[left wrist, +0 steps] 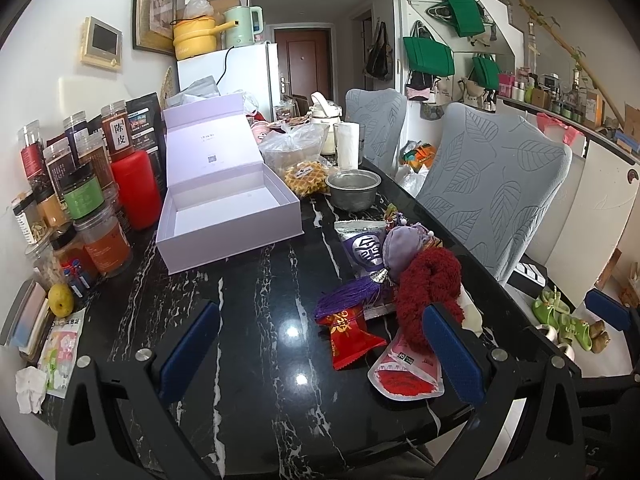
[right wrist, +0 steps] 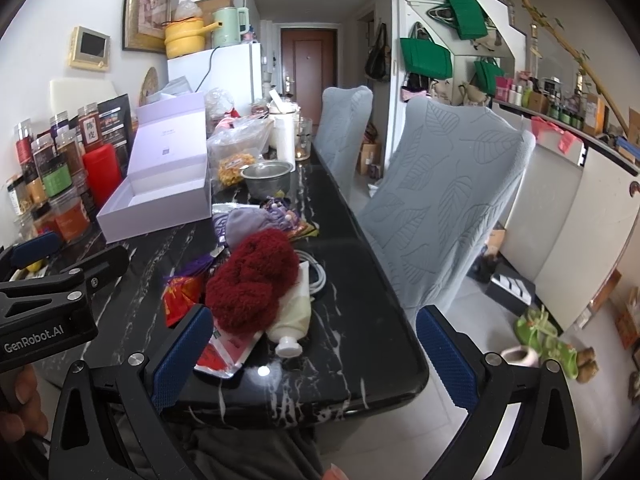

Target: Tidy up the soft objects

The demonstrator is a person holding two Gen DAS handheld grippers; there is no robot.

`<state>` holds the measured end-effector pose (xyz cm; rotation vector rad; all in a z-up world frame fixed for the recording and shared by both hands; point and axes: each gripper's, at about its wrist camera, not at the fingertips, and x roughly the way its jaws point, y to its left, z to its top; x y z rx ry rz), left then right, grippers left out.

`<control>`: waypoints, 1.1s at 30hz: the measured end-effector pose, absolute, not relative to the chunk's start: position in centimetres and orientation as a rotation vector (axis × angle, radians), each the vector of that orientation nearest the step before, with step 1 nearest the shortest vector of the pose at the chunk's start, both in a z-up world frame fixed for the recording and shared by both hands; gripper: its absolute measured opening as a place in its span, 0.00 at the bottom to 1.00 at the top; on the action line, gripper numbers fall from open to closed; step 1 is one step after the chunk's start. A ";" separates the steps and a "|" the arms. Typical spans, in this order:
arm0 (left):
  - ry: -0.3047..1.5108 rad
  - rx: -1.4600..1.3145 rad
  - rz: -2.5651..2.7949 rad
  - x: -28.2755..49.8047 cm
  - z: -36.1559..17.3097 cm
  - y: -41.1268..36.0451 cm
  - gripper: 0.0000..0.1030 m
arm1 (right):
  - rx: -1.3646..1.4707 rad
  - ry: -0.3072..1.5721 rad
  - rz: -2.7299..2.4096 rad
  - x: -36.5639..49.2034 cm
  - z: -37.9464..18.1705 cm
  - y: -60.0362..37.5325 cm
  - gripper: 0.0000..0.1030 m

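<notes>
Black marble table (left wrist: 260, 280) in the left wrist view carries an open lilac box (left wrist: 224, 204), likely the bin, while the left gripper (left wrist: 320, 344) hovers spread and empty. Right wrist view: right gripper (right wrist: 312, 354) spread wide, empty, near the red fuzzy scrunchie (right wrist: 252, 280) atop the pile, probably the first pick

Tabletop (left wrist: 248, 280): glossy black with white marble veining. Open box (left wrist: 224, 204): pale lilac outside, white inside. Fuzzy scrunchie (left wrist: 428, 280): dark red. Fabric pouch (left wrist: 400, 246): lavender. Tassel (left wrist: 344, 300): purple. Snack packet (left wrist: 348, 336): red with gold print. Chair covers (left wrist: 492, 184): grey-blue with embossed leaf pattern. Gripper pads (right wrist: 182, 354): dark blue, textured, on black frames.
</notes>
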<state>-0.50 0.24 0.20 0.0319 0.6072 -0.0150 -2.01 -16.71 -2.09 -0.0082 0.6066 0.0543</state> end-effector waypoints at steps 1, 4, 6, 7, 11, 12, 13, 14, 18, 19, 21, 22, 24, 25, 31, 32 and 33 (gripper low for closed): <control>0.607 0.031 -0.016 -0.5 0.2 0.3 1.00 | -0.008 0.607 0.054 -2.0 -2.1 -16.7 1.00; 0.605 0.031 -0.019 -0.7 0.1 0.3 1.00 | -0.006 0.608 0.054 -2.0 -2.0 -16.8 1.00; 0.604 0.028 -0.022 -0.8 0.1 0.4 1.00 | -0.007 0.607 0.053 -2.1 -2.0 -16.8 1.00; 0.603 0.028 -0.023 -0.9 0.0 0.3 1.00 | -0.008 0.607 0.054 -2.0 -2.0 -16.8 1.00; 0.603 0.029 -0.023 -0.9 0.0 0.3 1.00 | -0.008 0.608 0.055 -2.0 -2.0 -16.8 1.00; 0.604 0.028 -0.022 -0.8 0.0 0.3 1.00 | -0.007 0.608 0.055 -2.0 -2.0 -16.8 1.00; 0.605 0.028 -0.023 -0.8 0.0 0.3 1.00 | -0.007 0.608 0.055 -2.1 -2.0 -16.8 1.00; 0.605 0.028 -0.023 -0.8 0.0 0.3 1.00 | -0.007 0.608 0.056 -2.1 -2.0 -16.8 1.00; 0.604 0.028 -0.024 -0.8 0.0 0.3 1.00 | -0.007 0.607 0.055 -2.0 -2.0 -16.8 1.00; 0.604 0.028 -0.023 -0.8 0.0 0.3 1.00 | -0.007 0.608 0.055 -2.0 -2.0 -16.8 1.00; 0.604 0.029 -0.024 -0.8 0.0 0.3 1.00 | -0.007 0.607 0.055 -2.0 -2.0 -16.8 1.00; 0.604 0.028 -0.023 -0.8 0.0 0.3 1.00 | -0.007 0.607 0.055 -2.0 -2.0 -16.8 1.00; 0.604 0.027 -0.024 -0.8 0.0 0.3 1.00 | -0.007 0.609 0.054 -2.0 -2.0 -16.8 1.00; 0.604 0.028 -0.024 -0.8 0.0 0.3 1.00 | -0.007 0.608 0.054 -2.0 -2.0 -16.8 1.00; 0.605 0.029 -0.023 -0.8 0.0 0.3 1.00 | -0.007 0.609 0.054 -2.1 -2.0 -16.8 1.00; 0.605 0.029 -0.024 -0.8 0.0 0.3 1.00 | -0.008 0.608 0.054 -2.0 -2.0 -16.8 1.00; 0.605 0.029 -0.026 -0.8 0.0 0.2 1.00 | -0.008 0.609 0.055 -2.1 -2.0 -16.9 1.00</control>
